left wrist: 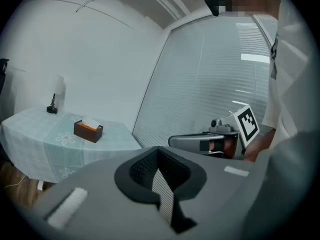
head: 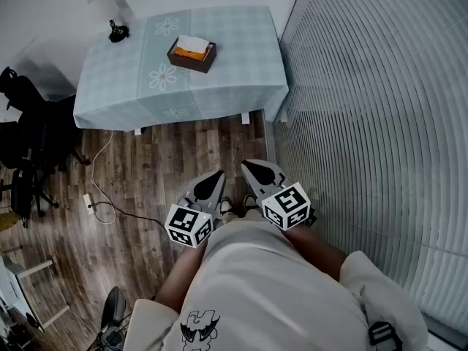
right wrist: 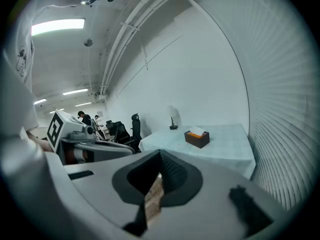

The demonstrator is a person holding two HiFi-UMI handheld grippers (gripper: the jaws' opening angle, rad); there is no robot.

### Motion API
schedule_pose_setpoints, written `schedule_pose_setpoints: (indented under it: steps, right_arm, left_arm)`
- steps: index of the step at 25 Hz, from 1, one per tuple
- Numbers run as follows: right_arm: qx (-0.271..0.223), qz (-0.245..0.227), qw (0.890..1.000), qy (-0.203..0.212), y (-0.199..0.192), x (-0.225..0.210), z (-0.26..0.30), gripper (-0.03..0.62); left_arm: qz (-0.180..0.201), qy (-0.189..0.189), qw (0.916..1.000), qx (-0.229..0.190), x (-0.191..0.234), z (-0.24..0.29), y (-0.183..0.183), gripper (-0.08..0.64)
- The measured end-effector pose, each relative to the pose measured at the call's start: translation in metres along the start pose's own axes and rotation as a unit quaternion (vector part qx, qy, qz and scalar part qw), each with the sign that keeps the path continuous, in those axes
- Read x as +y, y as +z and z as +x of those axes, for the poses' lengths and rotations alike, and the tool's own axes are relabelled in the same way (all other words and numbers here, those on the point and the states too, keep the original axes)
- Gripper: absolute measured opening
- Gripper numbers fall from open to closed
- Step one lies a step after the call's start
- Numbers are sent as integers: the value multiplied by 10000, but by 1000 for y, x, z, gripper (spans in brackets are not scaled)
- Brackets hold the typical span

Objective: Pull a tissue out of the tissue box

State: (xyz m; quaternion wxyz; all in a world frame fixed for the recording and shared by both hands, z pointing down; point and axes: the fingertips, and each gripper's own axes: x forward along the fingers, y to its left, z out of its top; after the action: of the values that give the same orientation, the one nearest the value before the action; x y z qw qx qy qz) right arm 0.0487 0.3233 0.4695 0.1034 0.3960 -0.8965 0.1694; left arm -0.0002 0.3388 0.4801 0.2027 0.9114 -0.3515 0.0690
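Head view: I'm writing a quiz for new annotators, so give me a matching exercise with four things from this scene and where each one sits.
Things
1. tissue box
2. black chair
3. left hand-held gripper
4. blinds

Places
A. left of the table, at the picture's edge
B. all down the right side of the picture
C. on the table, near its middle
D. lower centre of the picture, apart from the table, jaws together

Pairs: 1-C, 2-A, 3-D, 4-B
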Motion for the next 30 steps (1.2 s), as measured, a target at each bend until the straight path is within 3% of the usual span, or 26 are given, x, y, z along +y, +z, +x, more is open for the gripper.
schedule_pose_setpoints:
  steps: [15,20,30]
  right_arm:
    - [167,12,9998,60,-9,-2,21,12]
    - [320,278,9991,95,-17,3,39,12]
    - [519,328,9980,-140,-23,-10,81,14]
  left_arm:
    - [-110,54,9999,43,19,7,-6,6]
    - [-211,37,9998,-24,37,-3,-7,6]
    - [-543,83,9985,7,91,-6,-16,6]
